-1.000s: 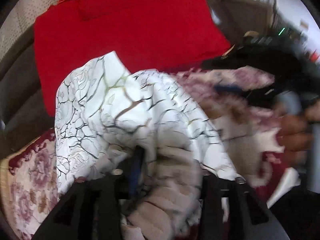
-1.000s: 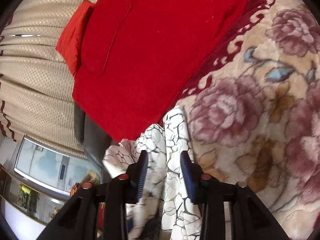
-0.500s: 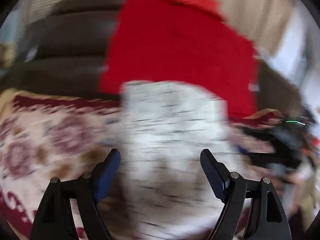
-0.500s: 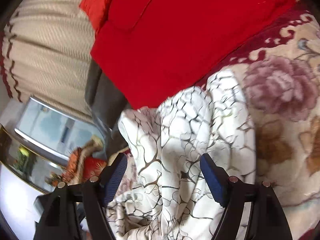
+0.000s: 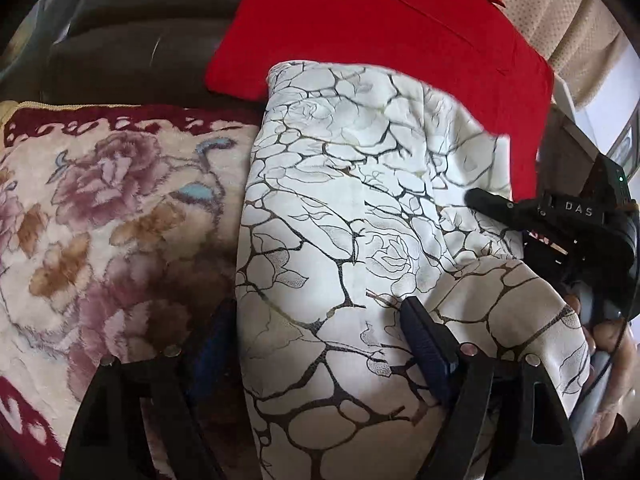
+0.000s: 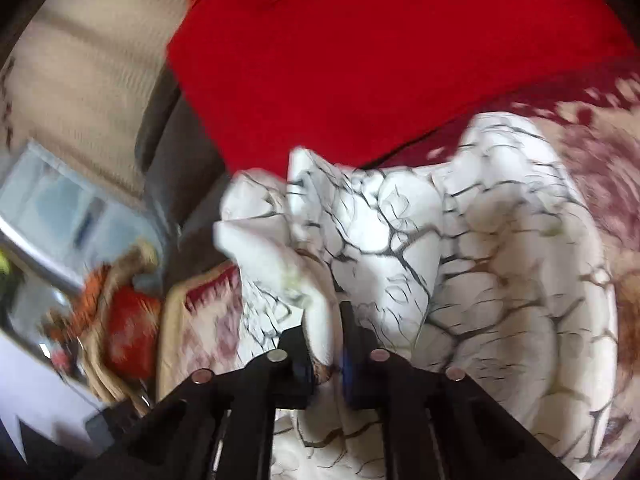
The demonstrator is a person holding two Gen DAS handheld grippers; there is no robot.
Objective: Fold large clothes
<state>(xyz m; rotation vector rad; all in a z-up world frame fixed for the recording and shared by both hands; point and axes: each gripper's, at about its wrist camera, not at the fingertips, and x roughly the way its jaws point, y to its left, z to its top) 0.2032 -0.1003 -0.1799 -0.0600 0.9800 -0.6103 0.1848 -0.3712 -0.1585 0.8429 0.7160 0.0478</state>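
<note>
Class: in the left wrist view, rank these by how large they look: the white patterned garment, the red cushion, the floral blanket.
1. white patterned garment, though nearness to the camera enlarges it.
2-3. red cushion and floral blanket look about alike; I won't rank them.

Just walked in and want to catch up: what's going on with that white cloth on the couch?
A person is folding a white rose-print garment on a floral blanket. The right hand-held gripper is shut on a bunched fold of it. The left hand-held gripper is open, its fingers astride the fabric. A red cushion sits behind.
</note>
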